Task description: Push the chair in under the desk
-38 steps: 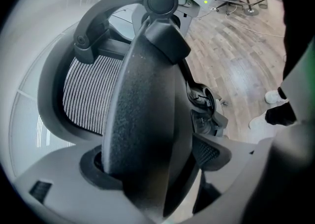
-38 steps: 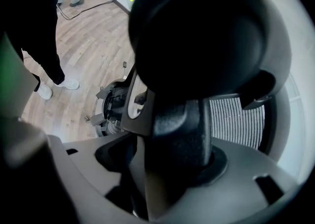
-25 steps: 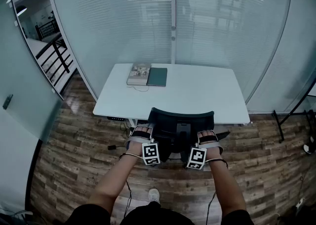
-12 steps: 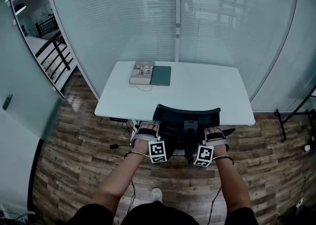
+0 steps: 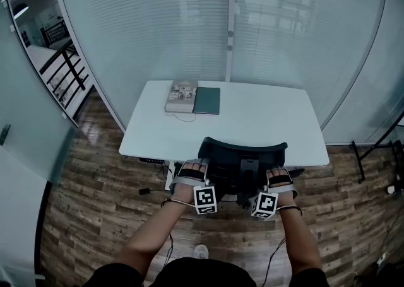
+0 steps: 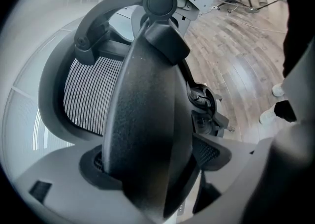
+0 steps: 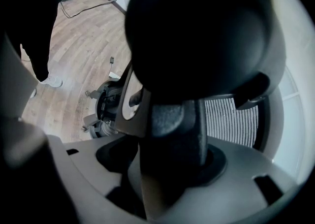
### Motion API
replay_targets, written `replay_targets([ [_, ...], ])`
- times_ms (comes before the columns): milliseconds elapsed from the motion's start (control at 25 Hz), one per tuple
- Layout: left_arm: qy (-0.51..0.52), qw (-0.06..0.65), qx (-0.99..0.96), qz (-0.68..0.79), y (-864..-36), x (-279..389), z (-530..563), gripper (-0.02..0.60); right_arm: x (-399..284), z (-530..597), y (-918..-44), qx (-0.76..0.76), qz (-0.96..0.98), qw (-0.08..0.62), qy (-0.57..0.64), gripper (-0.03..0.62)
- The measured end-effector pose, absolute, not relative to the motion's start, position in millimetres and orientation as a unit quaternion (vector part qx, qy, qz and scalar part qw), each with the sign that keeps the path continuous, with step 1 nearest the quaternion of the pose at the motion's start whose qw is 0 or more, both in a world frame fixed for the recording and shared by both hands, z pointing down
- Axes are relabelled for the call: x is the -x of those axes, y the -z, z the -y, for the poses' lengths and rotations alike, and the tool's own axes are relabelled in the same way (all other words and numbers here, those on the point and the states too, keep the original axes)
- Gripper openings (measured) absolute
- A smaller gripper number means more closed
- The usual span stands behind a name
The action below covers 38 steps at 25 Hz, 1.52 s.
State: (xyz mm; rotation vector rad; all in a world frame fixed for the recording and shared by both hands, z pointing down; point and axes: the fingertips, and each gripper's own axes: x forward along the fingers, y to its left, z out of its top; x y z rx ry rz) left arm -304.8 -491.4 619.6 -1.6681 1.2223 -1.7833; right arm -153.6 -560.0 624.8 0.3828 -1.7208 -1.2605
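A black mesh-backed office chair (image 5: 243, 159) stands at the front edge of the white desk (image 5: 265, 122), its seat hidden under the desk top. My left gripper (image 5: 191, 169) is at the chair's left side and shut on the left armrest (image 6: 147, 114), which fills the space between its jaws. On the right side my right gripper (image 5: 278, 175) is shut on the right armrest (image 7: 197, 36) where it meets its post (image 7: 174, 139). The mesh back (image 6: 91, 95) shows beyond both armrests.
A book (image 5: 180, 95) and a dark green notebook (image 5: 207, 100) lie at the desk's far left. A frosted glass wall (image 5: 221, 27) stands right behind the desk. Cables (image 5: 148, 190) lie on the wooden floor at the left, and a black stand's legs (image 5: 372, 147) at the right.
The chair and both grippers have moved forward toward the desk together. The chair's back now sits closer to the desk's front edge.
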Motion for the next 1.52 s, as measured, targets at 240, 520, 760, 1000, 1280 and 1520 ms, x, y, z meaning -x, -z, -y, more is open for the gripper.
replay_targets([
  [240, 0.638, 0.207, 0.593, -0.446, -618.3, 317.5, 503.6, 0.448, 165.5, 571.3, -624.8, -0.157, 0.703, 0.466, 0.514, 0.284],
  [520, 0.642, 0.205, 0.592, -0.443, -619.2, 330.9, 522.2, 0.448, 178.6, 587.2, -620.4, -0.150, 0.702, 0.474, 0.511, 0.282],
  [760, 0.637, 0.209, 0.589, -0.451, -616.6, 333.8, 523.2, 0.442, 181.5, 587.0, -618.8, -0.152, 0.709, 0.472, 0.501, 0.282],
  [1000, 0.639, 0.208, 0.589, -0.450, -615.8, 336.0, 522.6, 0.442, 184.0, 587.2, -618.0, -0.158, 0.702, 0.466, 0.515, 0.290],
  [1280, 0.638, 0.209, 0.586, -0.453, -618.7, 336.5, 523.4, 0.442, 184.1, 588.6, -621.0, -0.161, 0.702, 0.465, 0.515, 0.288],
  [1520, 0.634, 0.215, 0.581, -0.462, -616.7, 337.1, 525.1, 0.442, 183.0, 588.7, -618.7, -0.162, 0.700, 0.468, 0.513, 0.291],
])
